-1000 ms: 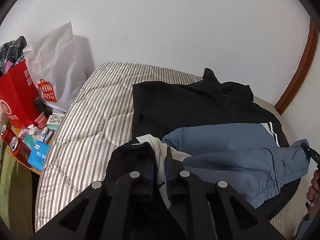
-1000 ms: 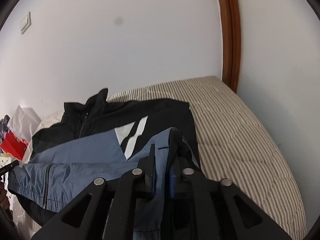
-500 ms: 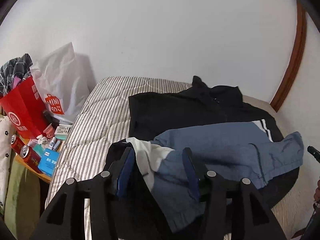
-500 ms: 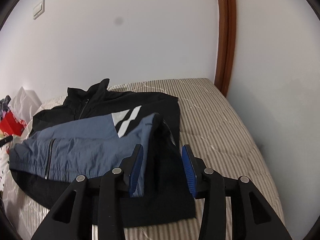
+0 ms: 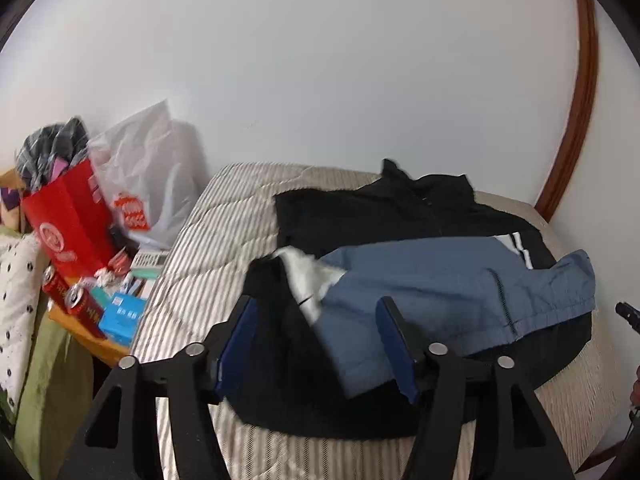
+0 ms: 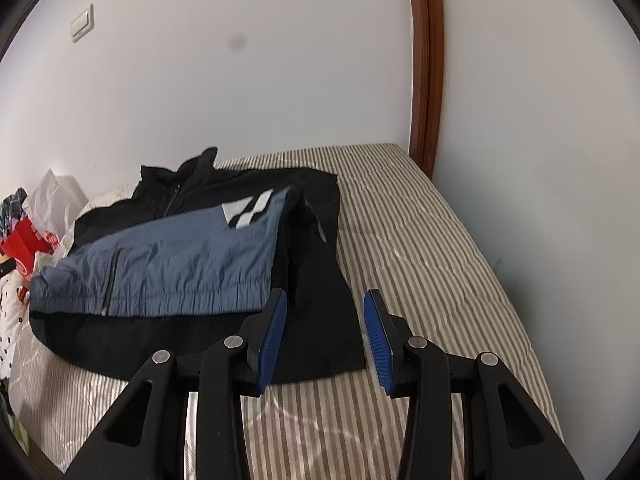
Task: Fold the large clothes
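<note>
Left wrist view first: the left gripper [image 5: 316, 340] has its two blue-padded fingers spread wide with nothing clamped between them, hanging just above the near edge of the jacket [image 5: 420, 280]. One jacket only, black and slate blue, lying on the striped bed [image 5: 224, 232], with the blue lower half folded up over the black part and a white lining patch showing at the near corner. Two white stripes peek out on the right side. Off the left edge of the bed there's one red paper bag [image 5: 68, 220], one white plastic bag [image 5: 148, 176], two red cans [image 5: 72, 300] and one blue box [image 5: 122, 316] on a little table.

Right wrist view: the right gripper [image 6: 324, 332] is also wide open and empty, its fingers sitting just over the near black edge of the same jacket [image 6: 180, 256]. The collar points toward the wall, and the blue panel's elastic hem runs across the front. One brown door frame [image 6: 426, 68] stands in the corner, and one light switch [image 6: 82, 22] is on the wall.
</note>
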Demonstrator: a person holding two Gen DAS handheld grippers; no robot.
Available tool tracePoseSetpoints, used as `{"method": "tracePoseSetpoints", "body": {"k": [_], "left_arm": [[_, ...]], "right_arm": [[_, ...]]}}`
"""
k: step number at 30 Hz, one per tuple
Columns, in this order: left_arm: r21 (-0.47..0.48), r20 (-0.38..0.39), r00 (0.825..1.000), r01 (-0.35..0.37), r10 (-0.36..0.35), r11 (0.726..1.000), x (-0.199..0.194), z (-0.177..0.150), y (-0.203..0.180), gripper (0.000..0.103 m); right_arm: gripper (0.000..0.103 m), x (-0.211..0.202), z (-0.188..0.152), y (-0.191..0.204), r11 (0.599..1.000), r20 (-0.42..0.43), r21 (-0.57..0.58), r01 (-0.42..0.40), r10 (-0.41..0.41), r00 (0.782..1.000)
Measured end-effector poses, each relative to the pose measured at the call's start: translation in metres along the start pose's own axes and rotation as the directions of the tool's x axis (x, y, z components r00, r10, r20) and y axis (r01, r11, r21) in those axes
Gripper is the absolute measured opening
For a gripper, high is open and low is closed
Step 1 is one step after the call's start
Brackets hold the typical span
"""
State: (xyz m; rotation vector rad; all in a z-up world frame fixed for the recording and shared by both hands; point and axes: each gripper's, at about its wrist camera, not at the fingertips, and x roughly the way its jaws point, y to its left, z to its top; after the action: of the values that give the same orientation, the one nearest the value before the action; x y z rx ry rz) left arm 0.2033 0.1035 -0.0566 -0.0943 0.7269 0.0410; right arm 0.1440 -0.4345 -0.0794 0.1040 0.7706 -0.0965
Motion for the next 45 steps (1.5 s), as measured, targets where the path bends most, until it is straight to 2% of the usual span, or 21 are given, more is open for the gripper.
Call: {"method": "tracePoseSetpoints", "body": {"k": [3,7,11,17,23,28,30,33,35,40,45], "left_arm": [[-0.042,-0.048,0.999,-0.012,0.010,0.999,0.008,-0.019,0.024,0.063],[-0.090,-0.132,0.991,0.000,-0.012,0.996,0.025,-0.044,0.050,0.062],[-0.087,-0.157,0.987,0.008,-0.022,0.996,0.035,-0.060,0.059,0.062],[-0.093,-0.182,0.983,0.020,-0.037,0.995,0.054,-0.064,0.061,0.061],[-0.117,-0.191,0.980,0.034,-0.056,0.993,0.067,-0.067,0.060,0.051],[-0.122,-0.197,0.978,0.050,-0.074,0.991,0.071,-0.072,0.054,0.036],[-0.118,-0.203,0.977,0.047,-0.070,0.992,0.070,-0.072,0.053,0.027],[-0.146,-0.214,0.973,0.059,-0.089,0.988,0.068,-0.074,0.054,0.016],[-0.164,-0.215,0.972,0.060,-0.095,0.985,0.064,-0.074,0.055,0.013],[-0.164,-0.219,0.971,0.061,-0.096,0.985,0.047,-0.076,0.052,0.012],[-0.148,-0.225,0.969,0.071,-0.103,0.986,0.023,-0.086,0.049,0.012]], "right_arm": [[0.043,0.009,-0.014,-0.003,1.000,-0.032,-0.013,0.025,-0.025,0.999],[0.044,0.027,-0.030,-0.015,0.999,-0.088,0.033,0.027,-0.024,0.996],[0.044,0.040,-0.037,-0.018,0.997,-0.109,0.080,0.004,0.005,0.994],[0.045,0.060,-0.038,-0.010,0.997,-0.124,0.070,-0.010,0.019,0.992],[0.045,0.082,-0.036,-0.002,0.999,-0.156,0.054,0.000,0.008,0.988],[0.045,0.091,-0.035,0.002,0.999,-0.172,0.038,0.023,-0.016,0.985],[0.040,0.093,-0.035,0.003,0.999,-0.173,0.031,0.030,-0.024,0.985],[0.017,0.088,-0.035,0.007,0.999,-0.175,0.022,0.031,-0.027,0.984],[0.009,0.082,-0.035,0.008,0.999,-0.176,0.024,0.023,-0.019,0.984],[0.006,0.063,-0.040,0.014,0.999,-0.174,-0.032,0.043,-0.048,0.984],[0.006,0.038,-0.049,0.007,0.999,-0.168,-0.023,0.032,-0.036,0.985]]}}
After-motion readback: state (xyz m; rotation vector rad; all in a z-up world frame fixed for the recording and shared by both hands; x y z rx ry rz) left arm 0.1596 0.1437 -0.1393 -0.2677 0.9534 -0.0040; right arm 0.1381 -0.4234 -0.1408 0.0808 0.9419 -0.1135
